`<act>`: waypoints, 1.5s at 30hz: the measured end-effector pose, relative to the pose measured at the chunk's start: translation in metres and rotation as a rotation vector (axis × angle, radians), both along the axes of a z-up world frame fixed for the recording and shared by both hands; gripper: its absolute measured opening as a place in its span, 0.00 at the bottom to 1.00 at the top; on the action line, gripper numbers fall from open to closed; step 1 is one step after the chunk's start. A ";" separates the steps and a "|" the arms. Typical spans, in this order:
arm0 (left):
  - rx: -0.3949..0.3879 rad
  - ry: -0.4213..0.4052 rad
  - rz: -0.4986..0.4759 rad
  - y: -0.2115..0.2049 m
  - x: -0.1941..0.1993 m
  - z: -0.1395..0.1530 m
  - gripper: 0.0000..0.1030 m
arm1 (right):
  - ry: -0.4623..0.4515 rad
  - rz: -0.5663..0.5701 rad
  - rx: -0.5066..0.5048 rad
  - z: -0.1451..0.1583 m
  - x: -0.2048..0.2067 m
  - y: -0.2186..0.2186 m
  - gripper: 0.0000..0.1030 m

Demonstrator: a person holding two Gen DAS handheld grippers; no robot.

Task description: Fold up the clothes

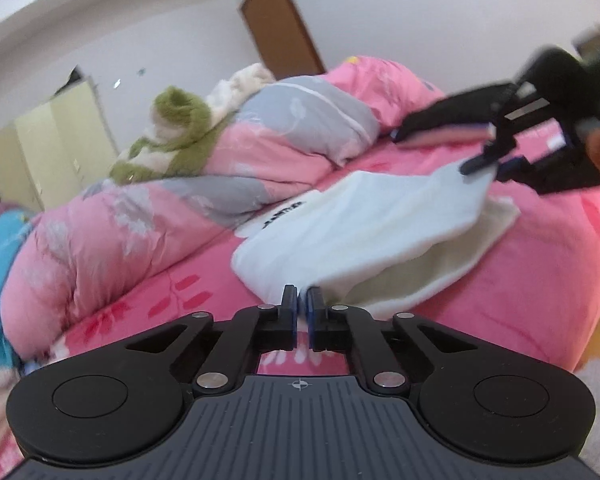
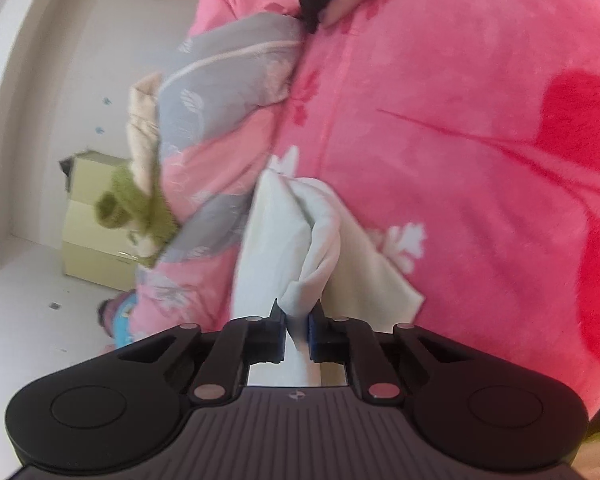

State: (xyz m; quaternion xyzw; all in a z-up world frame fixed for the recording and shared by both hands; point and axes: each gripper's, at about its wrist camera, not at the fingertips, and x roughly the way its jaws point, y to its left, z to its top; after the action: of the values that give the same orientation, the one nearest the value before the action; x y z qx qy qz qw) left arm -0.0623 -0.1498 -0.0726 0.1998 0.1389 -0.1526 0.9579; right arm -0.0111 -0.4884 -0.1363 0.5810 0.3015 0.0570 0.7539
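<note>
A bed (image 1: 520, 280) covered by a pink floral sheet is seen, with a bunched pink and grey quilt (image 1: 204, 168) piled along its far side. A white garment (image 1: 364, 224) is spread on the sheet, partly lifted between the two tools. The left hand-held gripper (image 1: 302, 300) is pressed almost together, its fingers nipping the garment's near edge. The right hand-held gripper (image 2: 297, 312) is clamped on a gathered fold of the white garment (image 2: 284, 232), held slightly apart by the cloth between its blue pads (image 2: 313, 328).
</note>
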 end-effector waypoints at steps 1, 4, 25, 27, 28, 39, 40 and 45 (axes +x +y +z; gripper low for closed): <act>-0.024 0.021 0.005 0.004 0.001 0.001 0.04 | -0.001 0.000 0.013 -0.001 -0.002 0.000 0.09; -0.048 0.088 0.004 0.011 0.002 -0.003 0.03 | -0.005 -0.001 0.052 -0.006 -0.006 -0.001 0.09; 0.082 0.029 -0.024 0.002 -0.009 -0.013 0.03 | -0.076 0.006 -0.027 0.002 -0.019 -0.003 0.11; 0.068 0.042 -0.022 0.005 -0.008 -0.010 0.02 | -0.080 0.009 -0.032 0.002 -0.019 -0.003 0.10; 0.065 0.051 -0.023 0.007 -0.007 -0.010 0.02 | -0.077 0.009 -0.029 0.000 -0.019 -0.004 0.10; 0.112 0.134 -0.066 0.008 -0.010 -0.028 0.02 | -0.058 -0.004 -0.120 0.003 -0.026 -0.007 0.13; 0.102 0.148 -0.071 0.010 -0.010 -0.028 0.02 | -0.063 -0.010 -0.167 0.010 -0.028 -0.006 0.14; 0.050 0.224 -0.108 0.026 -0.013 -0.023 0.06 | -0.088 -0.039 -0.405 0.045 -0.037 -0.004 0.18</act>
State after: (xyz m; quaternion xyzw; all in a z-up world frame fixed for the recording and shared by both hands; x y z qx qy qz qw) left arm -0.0755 -0.1240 -0.0951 0.2124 0.2380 -0.2219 0.9214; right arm -0.0486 -0.4920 -0.0916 0.4202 0.2623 0.0059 0.8687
